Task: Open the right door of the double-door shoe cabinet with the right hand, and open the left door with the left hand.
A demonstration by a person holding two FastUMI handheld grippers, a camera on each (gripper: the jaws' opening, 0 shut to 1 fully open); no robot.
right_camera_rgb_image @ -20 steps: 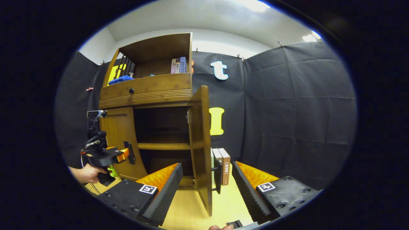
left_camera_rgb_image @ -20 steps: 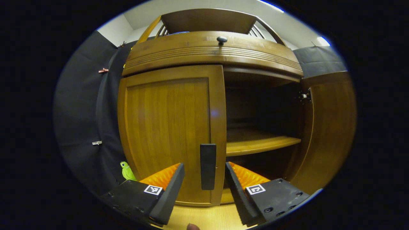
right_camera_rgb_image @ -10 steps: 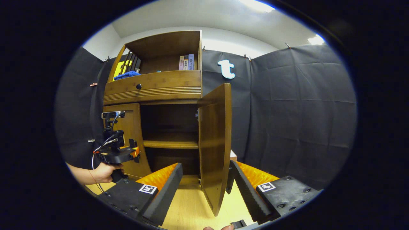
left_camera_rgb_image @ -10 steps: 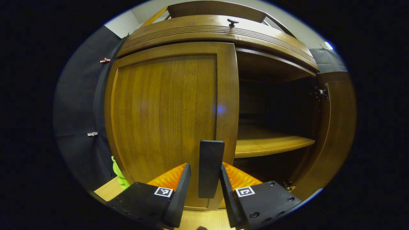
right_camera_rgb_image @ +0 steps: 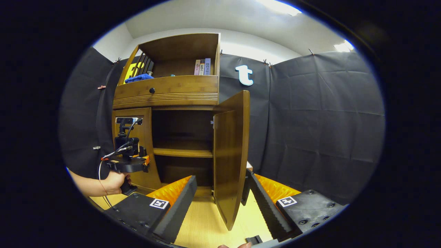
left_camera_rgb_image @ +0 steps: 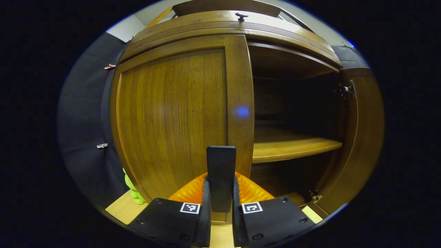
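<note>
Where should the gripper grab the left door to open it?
On the handle, the flat upright bar beside the left door's inner edge. Come straight from the front, with a jaw on each side. It stands out from the wood, and the left gripper already squeezes it that way.

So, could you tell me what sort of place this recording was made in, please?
Probably a staged recording booth, not a lived-in home: black cloth walls clipped up around a wooden cabinet standing on a pale wood surface, and a person's hand holding the left gripper.
</note>
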